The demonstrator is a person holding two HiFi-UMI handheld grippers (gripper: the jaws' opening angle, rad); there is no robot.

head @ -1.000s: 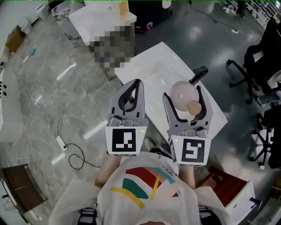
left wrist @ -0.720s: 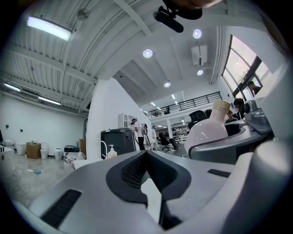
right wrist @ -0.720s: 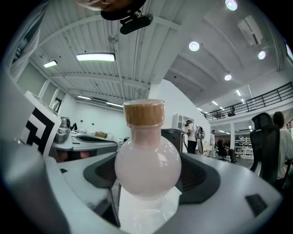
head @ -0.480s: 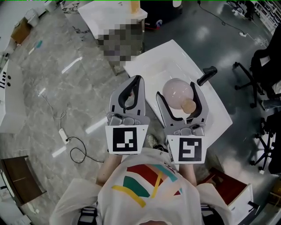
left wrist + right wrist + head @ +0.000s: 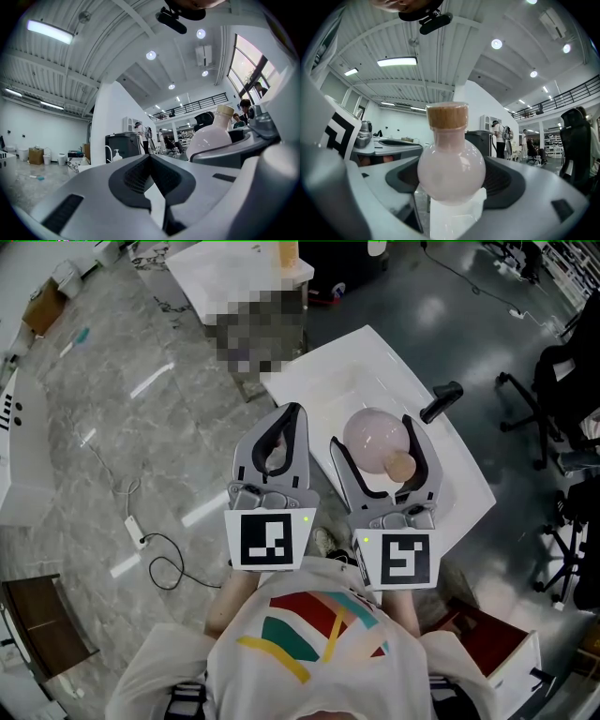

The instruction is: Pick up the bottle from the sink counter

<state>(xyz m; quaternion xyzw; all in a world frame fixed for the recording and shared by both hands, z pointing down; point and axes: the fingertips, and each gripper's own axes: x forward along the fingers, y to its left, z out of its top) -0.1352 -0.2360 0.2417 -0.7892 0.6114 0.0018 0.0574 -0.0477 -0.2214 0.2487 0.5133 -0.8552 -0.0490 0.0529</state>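
- The right gripper has the bottle. Its jaws are spread wide round the round pink belly and closed in on both sides of it.
- The cork stopper stands up clear above the jaws in the right gripper view, so the bottle sits roughly upright in the grasp.
- Where is it? Over the white sink counter, on the near side of the black faucet, and carried rather than resting, by my reading.
- The left gripper is out of it, with its jaws pressed together on nothing, held just beside its partner. From its camera the bottle shows off to the right.
- Step in hand: I'd call the grasp made and the lift under way, so the pick-up looks close to done.
- Next move, as I judge it: raise it straight and steady and keep the squeeze even. A smooth round belly gives curved jaws little to bite on, so it could swivel or slip.
- Hard to make out: the bottle's base is hidden in every view, so the gap to the counter can't be confirmed.
- The exact contact of the pads lies behind the belly.
- The grippers cover much of the basin in the head view.
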